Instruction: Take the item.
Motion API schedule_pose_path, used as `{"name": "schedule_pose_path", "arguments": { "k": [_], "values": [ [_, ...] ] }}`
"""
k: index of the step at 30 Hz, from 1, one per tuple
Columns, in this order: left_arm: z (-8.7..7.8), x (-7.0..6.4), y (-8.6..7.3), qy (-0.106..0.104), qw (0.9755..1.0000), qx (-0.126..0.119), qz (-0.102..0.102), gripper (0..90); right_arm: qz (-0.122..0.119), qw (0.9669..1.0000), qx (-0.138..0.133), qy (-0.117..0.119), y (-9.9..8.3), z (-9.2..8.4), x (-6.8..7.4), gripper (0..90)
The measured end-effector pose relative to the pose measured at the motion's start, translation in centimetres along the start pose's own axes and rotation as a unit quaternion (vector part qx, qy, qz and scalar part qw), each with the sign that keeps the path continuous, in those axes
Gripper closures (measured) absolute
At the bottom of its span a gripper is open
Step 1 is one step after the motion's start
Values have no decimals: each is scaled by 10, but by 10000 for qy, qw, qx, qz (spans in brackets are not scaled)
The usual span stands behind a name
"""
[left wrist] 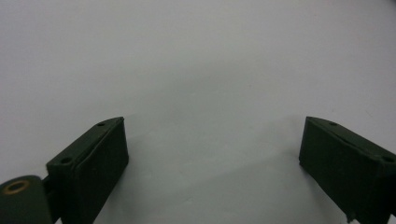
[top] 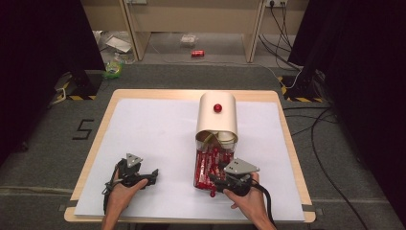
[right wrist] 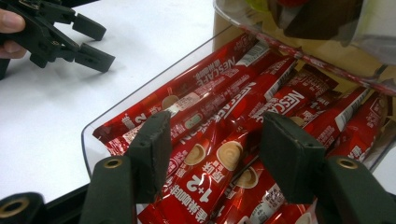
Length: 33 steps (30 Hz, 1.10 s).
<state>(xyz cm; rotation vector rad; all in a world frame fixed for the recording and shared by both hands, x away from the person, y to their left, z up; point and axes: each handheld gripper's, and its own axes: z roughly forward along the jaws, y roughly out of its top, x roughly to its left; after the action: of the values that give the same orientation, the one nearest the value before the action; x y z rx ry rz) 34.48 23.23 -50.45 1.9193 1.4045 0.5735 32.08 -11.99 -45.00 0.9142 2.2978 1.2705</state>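
Right gripper is over the clear tray of red coffee sachets, jaws wide w/ nothing held. Left gripper parked on white sheet, also wide, empty. Risk: slick, overlapping packs, so jaws may grab 2+ or slip; pushing down could shove tray.
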Motion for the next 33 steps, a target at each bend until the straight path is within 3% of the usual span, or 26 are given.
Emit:
{"name": "schedule_pose_path", "arguments": {
  "k": [16, 33],
  "values": [
    [0, 0, 0, 2, 10000, -2, 2, 73, -18, 9996, 235, -141, 2, 11, -6, 527],
    [0, 0, 0, 2, 10000, -4, 2, 74, 77, 9992, 340, -178, 7, 16, -17, 723]
  ]
}}
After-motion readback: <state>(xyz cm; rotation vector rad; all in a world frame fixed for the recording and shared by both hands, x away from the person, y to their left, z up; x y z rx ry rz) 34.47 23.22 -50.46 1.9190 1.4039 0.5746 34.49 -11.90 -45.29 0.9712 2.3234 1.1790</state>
